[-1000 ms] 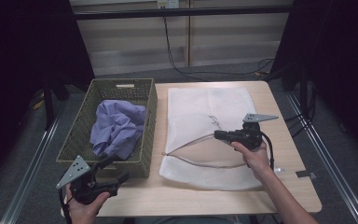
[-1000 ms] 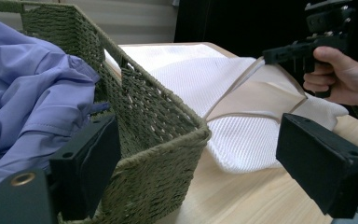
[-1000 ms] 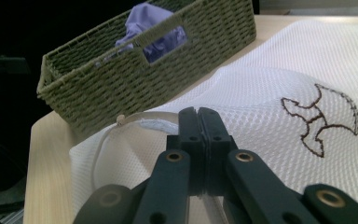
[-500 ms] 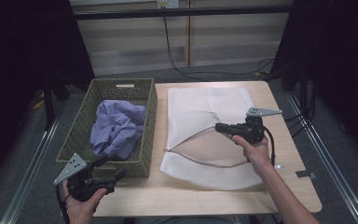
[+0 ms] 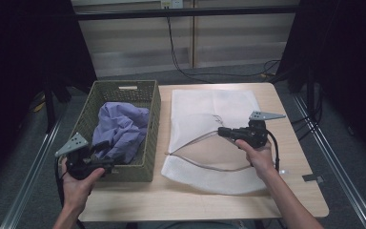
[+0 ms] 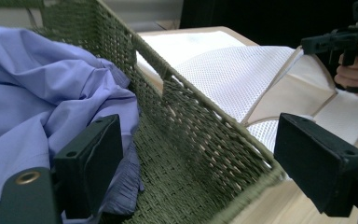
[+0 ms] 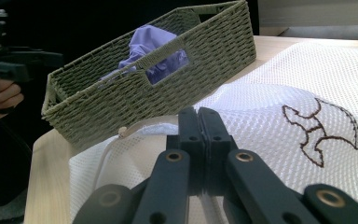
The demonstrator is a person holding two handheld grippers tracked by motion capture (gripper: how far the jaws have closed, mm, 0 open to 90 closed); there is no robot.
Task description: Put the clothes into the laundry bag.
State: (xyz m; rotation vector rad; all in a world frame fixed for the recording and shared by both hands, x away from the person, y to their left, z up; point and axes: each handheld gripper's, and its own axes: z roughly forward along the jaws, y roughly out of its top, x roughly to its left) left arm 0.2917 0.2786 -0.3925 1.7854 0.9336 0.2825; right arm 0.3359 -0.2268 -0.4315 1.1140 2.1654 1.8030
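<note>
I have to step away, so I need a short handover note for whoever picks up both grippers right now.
Right gripper: shut on the upper edge of the mesh laundry bag, holding its mouth lifted open on the table.
Left gripper: open, nothing between the jaws, which have just been closing a little; it sits at the near end of the green woven basket, one jaw inside by the cloth, one outside the wall.
Purple cloth: crumpled in the basket.
Done: bag opened.
Left: probably grip the cloth, lift it out, put it into the bag.
</note>
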